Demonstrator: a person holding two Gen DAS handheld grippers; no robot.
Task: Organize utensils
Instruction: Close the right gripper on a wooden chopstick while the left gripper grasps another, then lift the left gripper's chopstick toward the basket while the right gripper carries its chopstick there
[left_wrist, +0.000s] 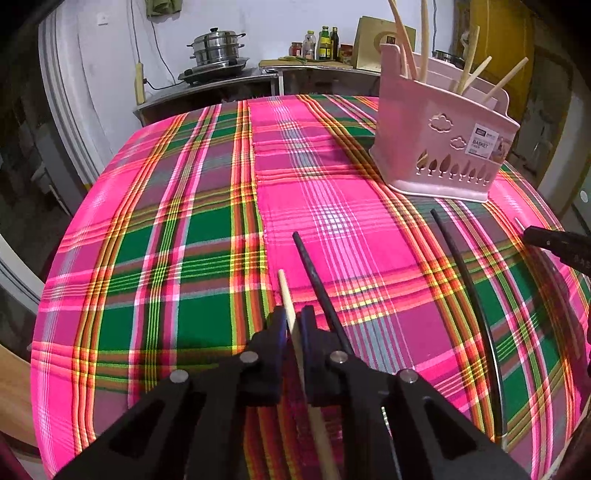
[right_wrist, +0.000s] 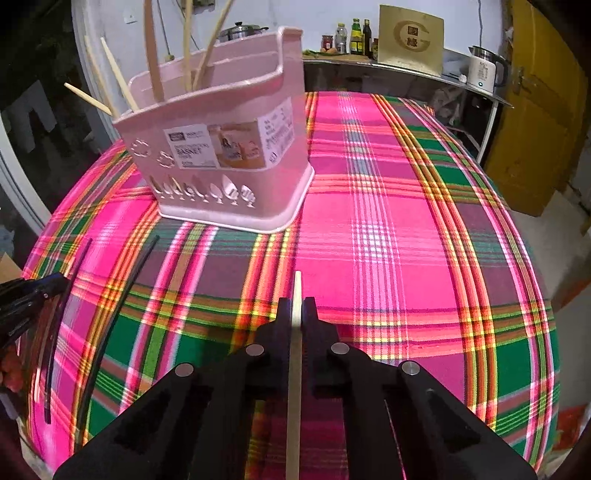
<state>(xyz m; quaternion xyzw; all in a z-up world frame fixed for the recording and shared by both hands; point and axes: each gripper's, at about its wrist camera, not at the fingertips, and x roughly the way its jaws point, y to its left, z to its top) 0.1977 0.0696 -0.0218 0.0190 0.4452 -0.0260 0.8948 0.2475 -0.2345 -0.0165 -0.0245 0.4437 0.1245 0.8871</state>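
Left wrist view shows our left tool (left_wrist: 292, 321) closed on a pale wooden chopstick (left_wrist: 286, 295), its tip poking out ahead of the fingers. Our right tool (right_wrist: 296, 310) is likewise clamped on a second pale chopstick (right_wrist: 296, 295). We judge the pick-up step to be done on both sides, with the carry to the pink basket (left_wrist: 443, 147) next. That basket stands upright on the plaid desk (left_wrist: 184, 221), ahead and to the right of the left tool, ahead and to the left of the right one.

The next move calls for lifting each stick clear of the cloth, tipping it upright and lowering it into a compartment without snagging the sticks already there.

We count two black chopsticks (left_wrist: 317, 280) lying on the desk between the tools, two pale ones gripped, and roughly six pale utensils standing in the basket.
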